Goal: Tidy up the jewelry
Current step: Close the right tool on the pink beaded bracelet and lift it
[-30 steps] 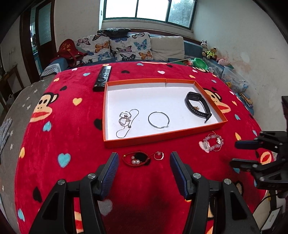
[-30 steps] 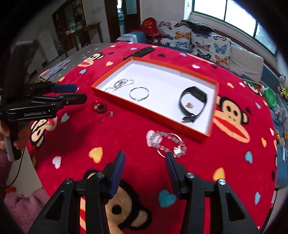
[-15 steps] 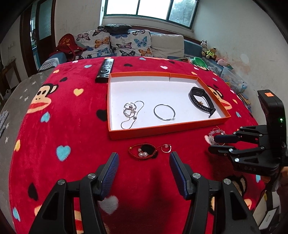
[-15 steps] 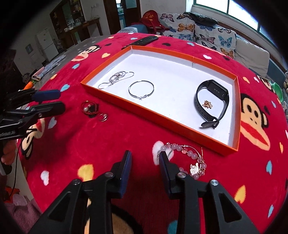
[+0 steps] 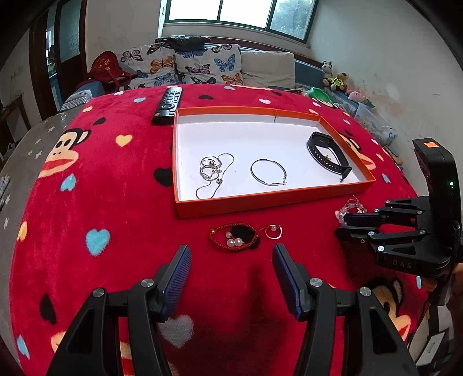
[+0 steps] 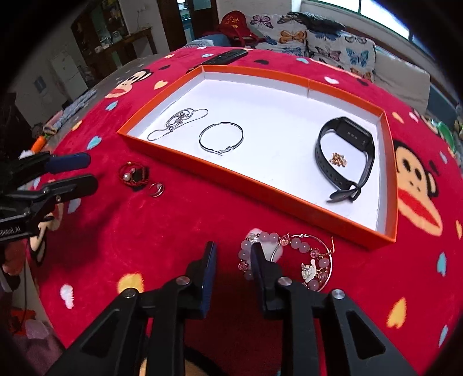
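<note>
At lower centre, the right gripper (image 6: 233,259) was closing with nothing between its jaws, one finger hiding part of the pink bead bracelet (image 6: 285,260), while the left gripper (image 5: 231,273) gaped wide below the red cord bracelet (image 5: 234,240).

Both wrist views look steeply down, sharing the orange tray (image 5: 260,204).

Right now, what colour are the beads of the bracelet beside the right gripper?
Pale pink beads, some clear; best seen in the right wrist view.

A butterfly-print sofa (image 5: 199,65) stands under a bright window (image 5: 235,13), against white walls (image 5: 376,57).
</note>
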A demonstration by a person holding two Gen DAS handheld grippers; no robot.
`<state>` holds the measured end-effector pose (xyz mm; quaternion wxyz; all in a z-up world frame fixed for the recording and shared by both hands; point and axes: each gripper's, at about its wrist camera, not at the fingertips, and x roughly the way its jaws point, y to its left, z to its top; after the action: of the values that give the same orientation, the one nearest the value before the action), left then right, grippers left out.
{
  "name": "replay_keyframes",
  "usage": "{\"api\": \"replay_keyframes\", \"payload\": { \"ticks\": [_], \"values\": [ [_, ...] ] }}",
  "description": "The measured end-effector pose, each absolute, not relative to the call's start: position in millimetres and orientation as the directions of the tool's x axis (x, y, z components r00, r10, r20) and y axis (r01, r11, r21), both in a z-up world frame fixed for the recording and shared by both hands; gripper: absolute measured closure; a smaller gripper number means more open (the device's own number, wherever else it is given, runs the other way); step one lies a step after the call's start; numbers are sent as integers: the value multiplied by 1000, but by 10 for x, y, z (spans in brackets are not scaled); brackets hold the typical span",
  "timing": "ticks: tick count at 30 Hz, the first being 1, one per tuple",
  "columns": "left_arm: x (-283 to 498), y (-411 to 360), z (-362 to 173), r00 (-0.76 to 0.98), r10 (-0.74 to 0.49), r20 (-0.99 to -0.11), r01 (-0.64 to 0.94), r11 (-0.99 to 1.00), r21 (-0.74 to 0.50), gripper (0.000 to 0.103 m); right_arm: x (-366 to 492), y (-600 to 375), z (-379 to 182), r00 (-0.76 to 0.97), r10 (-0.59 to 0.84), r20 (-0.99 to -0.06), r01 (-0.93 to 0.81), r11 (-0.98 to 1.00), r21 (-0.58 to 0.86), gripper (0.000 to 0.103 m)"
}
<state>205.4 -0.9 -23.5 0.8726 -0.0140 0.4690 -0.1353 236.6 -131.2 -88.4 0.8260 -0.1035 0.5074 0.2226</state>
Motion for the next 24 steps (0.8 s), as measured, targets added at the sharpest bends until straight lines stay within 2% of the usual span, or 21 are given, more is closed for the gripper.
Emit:
{"api": "replay_keyframes", "payload": {
  "ticks": [2,4,7,15,24],
  "values": [
    [2055,-8,-247,521,-252,-815,226,962,-153,42,2384,-1312,-887,391,250,-886,-467,883,44,80],
    [2046,-13,-256,521,-258,-814,232,960,-155,41,2394,-1322,-889,398,234,-887,-457,889,30,89],
    [2039,-38,-280,515,-267,-814,246,956,-159,42,2385,-1329,-883,410,225,-884,-450,893,18,93],
    [2122,-100,-364,507,-259,-822,278,952,-129,42,2288,-1429,-682,447,285,-848,-448,892,63,93],
    [2333,-236,-469,477,-187,-859,324,946,-26,41,2158,-1763,-216,534,391,-749,-413,894,172,93]
  ]
}}
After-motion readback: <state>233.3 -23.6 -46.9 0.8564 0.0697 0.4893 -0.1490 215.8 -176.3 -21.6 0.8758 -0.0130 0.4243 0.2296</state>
